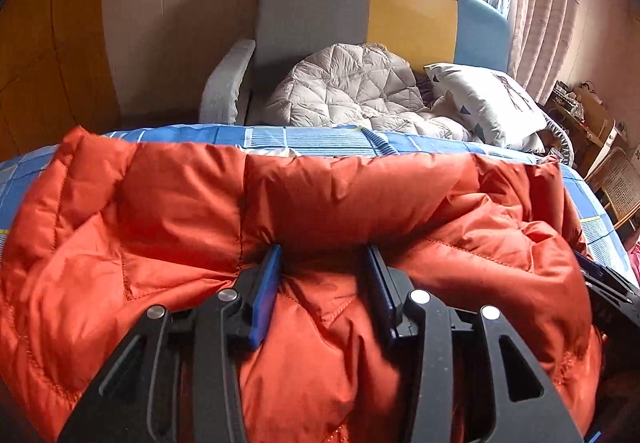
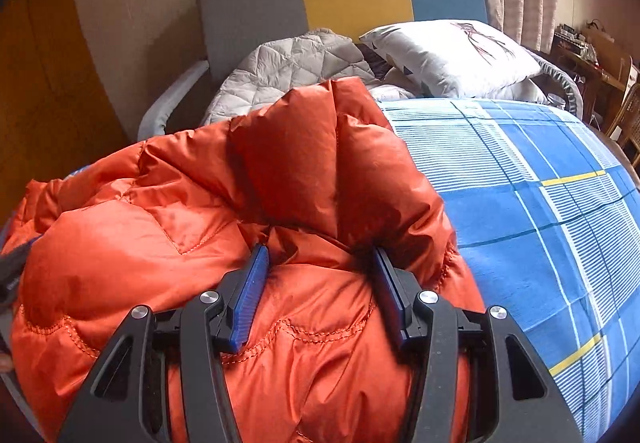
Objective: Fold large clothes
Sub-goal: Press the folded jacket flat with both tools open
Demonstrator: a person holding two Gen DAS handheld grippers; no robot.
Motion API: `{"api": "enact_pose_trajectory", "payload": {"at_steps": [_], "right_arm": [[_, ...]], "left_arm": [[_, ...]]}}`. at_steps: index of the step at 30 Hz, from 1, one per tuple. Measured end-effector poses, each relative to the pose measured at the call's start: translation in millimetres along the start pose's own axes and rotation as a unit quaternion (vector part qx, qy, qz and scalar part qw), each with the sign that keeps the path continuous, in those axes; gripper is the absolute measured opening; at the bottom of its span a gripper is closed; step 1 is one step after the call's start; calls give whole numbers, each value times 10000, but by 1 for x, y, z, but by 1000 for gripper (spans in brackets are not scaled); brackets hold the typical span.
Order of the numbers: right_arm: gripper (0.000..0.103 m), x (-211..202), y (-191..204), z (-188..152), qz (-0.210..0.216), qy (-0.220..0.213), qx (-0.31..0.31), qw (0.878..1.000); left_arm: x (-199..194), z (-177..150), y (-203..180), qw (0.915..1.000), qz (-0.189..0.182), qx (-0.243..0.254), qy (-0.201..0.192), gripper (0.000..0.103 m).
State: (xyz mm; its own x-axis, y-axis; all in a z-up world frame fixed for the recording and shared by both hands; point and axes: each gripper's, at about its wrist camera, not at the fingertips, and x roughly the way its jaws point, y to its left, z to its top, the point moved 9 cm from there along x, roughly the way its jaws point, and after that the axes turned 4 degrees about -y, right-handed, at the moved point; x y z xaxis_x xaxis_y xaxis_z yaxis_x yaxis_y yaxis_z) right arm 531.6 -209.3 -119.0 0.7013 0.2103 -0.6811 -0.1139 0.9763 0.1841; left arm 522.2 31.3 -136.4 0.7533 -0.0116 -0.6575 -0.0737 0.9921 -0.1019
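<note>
An orange quilted puffer jacket lies bunched on the bed with the blue plaid sheet. My left gripper has a thick fold of the jacket between its blue pads, and the fabric puckers at both fingertips. In the right wrist view the same jacket rises in a peak in front of my right gripper, which is shut on a puffy roll of it. The right gripper shows at the right edge of the left wrist view, close beside the left one.
Grey quilted bedding and a white patterned pillow lie at the head of the bed, against a grey, yellow and blue headboard. Bare plaid sheet stretches to the right. Curtains and cluttered furniture stand far right.
</note>
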Motion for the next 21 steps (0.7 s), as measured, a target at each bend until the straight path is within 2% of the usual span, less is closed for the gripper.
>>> {"api": "enact_pose_trajectory", "payload": {"at_steps": [7, 21], "right_arm": [[52, 11, -1, -2, 75, 82, 99, 9999], [52, 18, 1, -5, -37, 180, 37, 9998]], "left_arm": [[10, -8, 1, 10000, -61, -77, 18, 42], [13, -12, 3, 9998, -144, -141, 26, 42]]}}
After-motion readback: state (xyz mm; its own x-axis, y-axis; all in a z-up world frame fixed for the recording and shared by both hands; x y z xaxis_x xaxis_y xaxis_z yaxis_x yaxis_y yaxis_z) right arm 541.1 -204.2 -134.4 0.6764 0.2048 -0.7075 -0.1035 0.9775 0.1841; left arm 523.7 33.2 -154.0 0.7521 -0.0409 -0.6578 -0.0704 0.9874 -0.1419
